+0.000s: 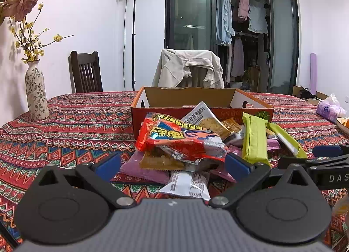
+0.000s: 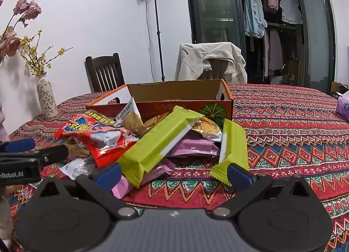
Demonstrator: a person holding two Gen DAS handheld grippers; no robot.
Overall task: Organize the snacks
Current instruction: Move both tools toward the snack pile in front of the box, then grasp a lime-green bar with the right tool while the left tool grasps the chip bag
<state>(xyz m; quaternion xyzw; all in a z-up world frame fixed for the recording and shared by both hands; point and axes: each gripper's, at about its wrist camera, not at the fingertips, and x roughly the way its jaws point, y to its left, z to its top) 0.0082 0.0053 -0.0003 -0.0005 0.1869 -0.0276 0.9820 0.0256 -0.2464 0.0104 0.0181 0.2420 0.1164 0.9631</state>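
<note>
Two wooden chairs are standing behind a table draped in a red zigzag-patterned tablecloth [image 1: 76, 125], one bare dark slatted chair [image 1: 86, 72] at centre left and one chair covered by a beige jacket [image 1: 187, 68] at centre. A black lamp stand [image 1: 133, 33] is rising between them against the white wall, and dark sliding glass doors [image 1: 192, 12] with hanging clothes behind them are filling the upper right. A floral ceramic vase holding yellow and pink flowers [image 1: 36, 92] is sitting at the left edge of the left wrist view.

Bare cloth is lying open to the left of the pile and, in the right wrist view, across the whole right half of the frame.

An open red-and-orange cardboard box [image 1: 196, 99] is sitting mid-frame, its visible interior showing only brown card. A heap of snack packets [image 1: 196, 143] is lying just in front of it, touching its front wall: a red crinkled bag [image 1: 174, 138], two lime-green wrapped bars [image 2: 161, 140], purple and white sachets.

Both tools are gaping wide and holding nothing. The left gripper [image 1: 172, 165] is hovering at the near side of the heap; the right gripper [image 2: 174, 174] is straddling the near ends of the green bars.
</note>
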